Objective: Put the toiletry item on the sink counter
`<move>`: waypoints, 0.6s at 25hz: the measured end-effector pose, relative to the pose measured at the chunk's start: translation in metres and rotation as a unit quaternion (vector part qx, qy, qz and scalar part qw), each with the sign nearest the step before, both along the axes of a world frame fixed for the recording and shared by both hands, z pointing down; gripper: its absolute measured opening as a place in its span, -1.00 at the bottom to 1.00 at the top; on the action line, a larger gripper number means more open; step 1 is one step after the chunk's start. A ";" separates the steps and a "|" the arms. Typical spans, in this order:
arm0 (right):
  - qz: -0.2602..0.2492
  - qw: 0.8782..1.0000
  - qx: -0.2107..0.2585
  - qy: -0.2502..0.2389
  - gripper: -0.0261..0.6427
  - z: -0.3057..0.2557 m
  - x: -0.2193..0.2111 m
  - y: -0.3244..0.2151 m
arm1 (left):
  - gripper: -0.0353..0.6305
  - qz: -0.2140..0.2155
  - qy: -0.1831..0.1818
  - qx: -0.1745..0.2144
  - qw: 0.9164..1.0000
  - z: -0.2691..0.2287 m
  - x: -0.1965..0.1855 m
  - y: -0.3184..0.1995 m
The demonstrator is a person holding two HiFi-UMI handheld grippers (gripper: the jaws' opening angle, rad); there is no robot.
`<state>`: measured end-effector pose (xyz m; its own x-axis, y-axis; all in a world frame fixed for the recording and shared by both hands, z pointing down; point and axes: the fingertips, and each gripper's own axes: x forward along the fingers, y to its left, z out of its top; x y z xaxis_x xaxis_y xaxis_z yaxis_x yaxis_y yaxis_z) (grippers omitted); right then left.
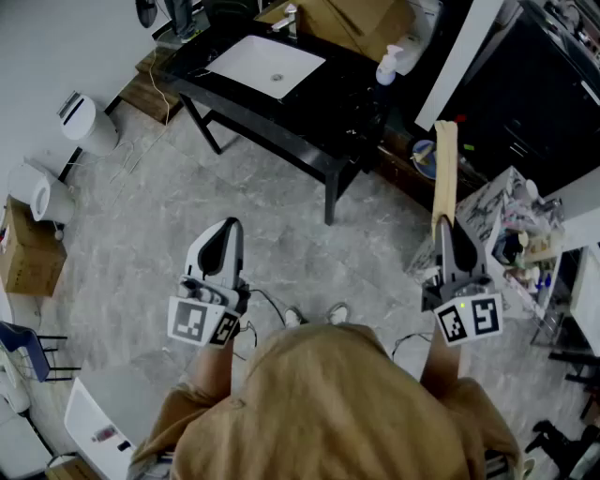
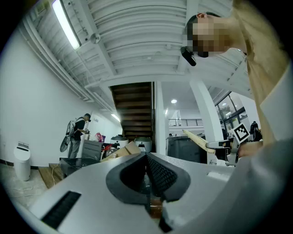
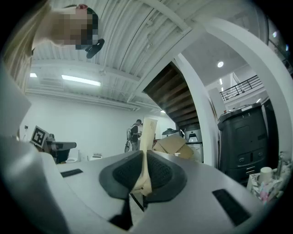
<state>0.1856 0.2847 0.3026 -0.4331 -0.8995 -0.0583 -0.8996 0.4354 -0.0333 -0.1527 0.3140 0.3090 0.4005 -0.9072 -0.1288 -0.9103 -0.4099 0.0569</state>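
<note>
The toiletry item (image 1: 445, 169) is a long, flat, tan tube. My right gripper (image 1: 442, 225) is shut on its lower end and holds it upright, pointing away from me. In the right gripper view the tube (image 3: 147, 137) is squeezed between the dark pads (image 3: 160, 173). My left gripper (image 1: 225, 230) is held level at the left, jaws together with nothing in them. The sink counter (image 1: 319, 122) is a black table with a white basin (image 1: 267, 66), well ahead of both grippers across the grey floor. From the left gripper view the tube (image 2: 197, 139) shows at the right.
A white soap bottle (image 1: 387, 66) stands at the counter's right end, with cardboard boxes (image 1: 352, 19) behind it. A white bin (image 1: 89, 122) and a brown box (image 1: 28, 253) sit at the left. A cluttered trolley (image 1: 520, 225) is close on the right. A person (image 2: 80, 132) stands far off.
</note>
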 end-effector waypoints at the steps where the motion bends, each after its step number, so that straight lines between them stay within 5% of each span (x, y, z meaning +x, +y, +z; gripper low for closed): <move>1: 0.000 1.000 0.000 0.000 -0.83 0.000 0.001 0.000 | -0.88 0.000 0.000 0.000 1.000 0.000 0.001 0.000; 15: -0.005 1.000 0.001 -0.016 -0.83 0.003 0.026 -0.012 | -0.88 -0.001 -0.008 -0.007 1.000 0.005 0.027 -0.015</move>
